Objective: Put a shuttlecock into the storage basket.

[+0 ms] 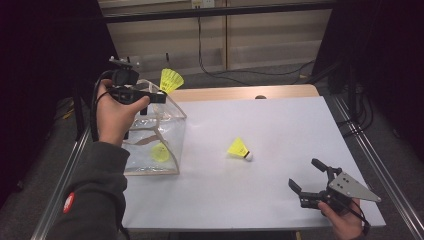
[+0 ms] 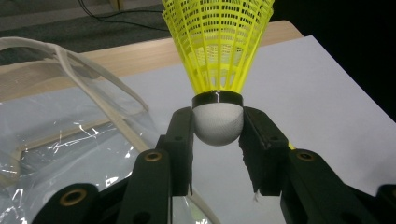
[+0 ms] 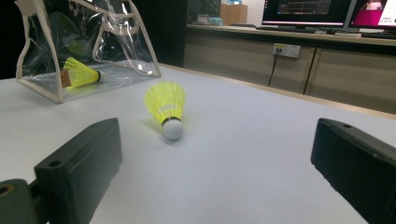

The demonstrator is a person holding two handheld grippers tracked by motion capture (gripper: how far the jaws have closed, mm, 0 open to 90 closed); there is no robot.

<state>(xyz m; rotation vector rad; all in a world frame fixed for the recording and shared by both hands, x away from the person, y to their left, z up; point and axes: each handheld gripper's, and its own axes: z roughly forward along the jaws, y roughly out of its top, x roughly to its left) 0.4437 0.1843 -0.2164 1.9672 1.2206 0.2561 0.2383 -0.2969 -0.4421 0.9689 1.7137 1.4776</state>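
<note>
My left gripper (image 1: 159, 96) is held above the clear plastic bag (image 1: 167, 125) at the table's left and is shut on the white cork of a yellow shuttlecock (image 1: 170, 80), whose skirt points away from the jaws. In the left gripper view the pads press both sides of that shuttlecock's cork (image 2: 218, 123). A second yellow shuttlecock (image 1: 160, 152) lies inside the bag. A third shuttlecock (image 1: 239, 148) lies on the white table's middle. My right gripper (image 1: 306, 175) rests open near the front right edge, with the loose shuttlecock (image 3: 167, 108) ahead of its jaws.
The bag (image 3: 116, 42) has cream trim and loose handles (image 2: 84, 70) and stands open at the top. The white table surface (image 1: 280, 130) ends in a wooden strip at the back. Metal rails run along both table sides, and cables lie on the floor behind.
</note>
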